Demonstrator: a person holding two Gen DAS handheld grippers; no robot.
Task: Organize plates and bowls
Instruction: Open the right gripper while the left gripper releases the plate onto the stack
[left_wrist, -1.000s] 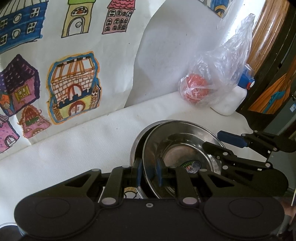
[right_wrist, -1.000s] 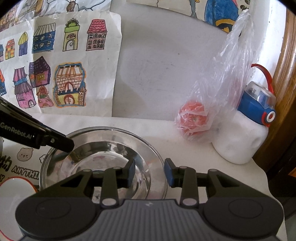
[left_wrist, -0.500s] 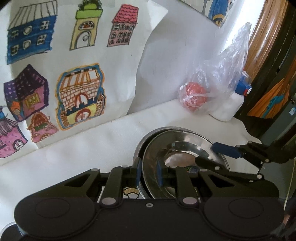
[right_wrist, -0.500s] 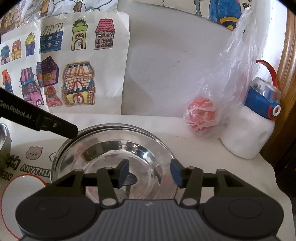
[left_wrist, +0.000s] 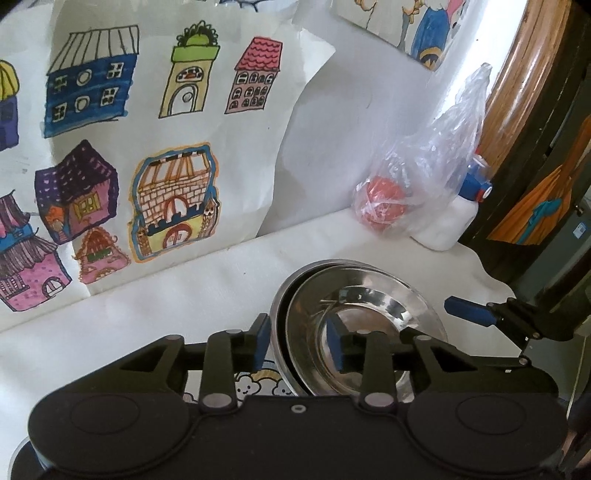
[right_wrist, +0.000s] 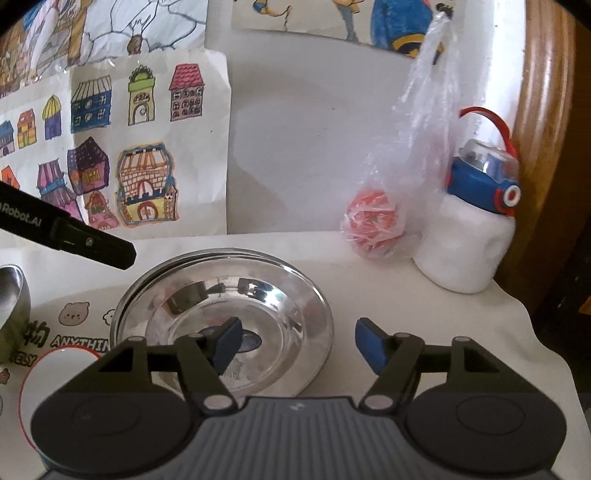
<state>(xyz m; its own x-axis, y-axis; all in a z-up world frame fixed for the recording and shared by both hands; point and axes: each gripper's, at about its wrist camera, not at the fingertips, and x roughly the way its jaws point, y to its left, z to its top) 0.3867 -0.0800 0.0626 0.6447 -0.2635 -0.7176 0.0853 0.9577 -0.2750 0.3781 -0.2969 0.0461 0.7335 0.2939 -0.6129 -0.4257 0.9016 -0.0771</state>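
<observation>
Release step: steel plate (right_wrist: 236, 306) sits nested on the stack, mid-table. Left gripper (left_wrist: 297, 341) and right gripper (right_wrist: 297, 341) jaws have just been opening, both released. Next: back off, fetch the bowl (right_wrist: 11, 295) at left.

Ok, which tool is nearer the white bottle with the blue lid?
Right. The right tool straddles the plate stack's right rim, on the bottle's side; the left tool straddles its left rim, farther off. Both have just been opening, rim between the jaws.
</observation>
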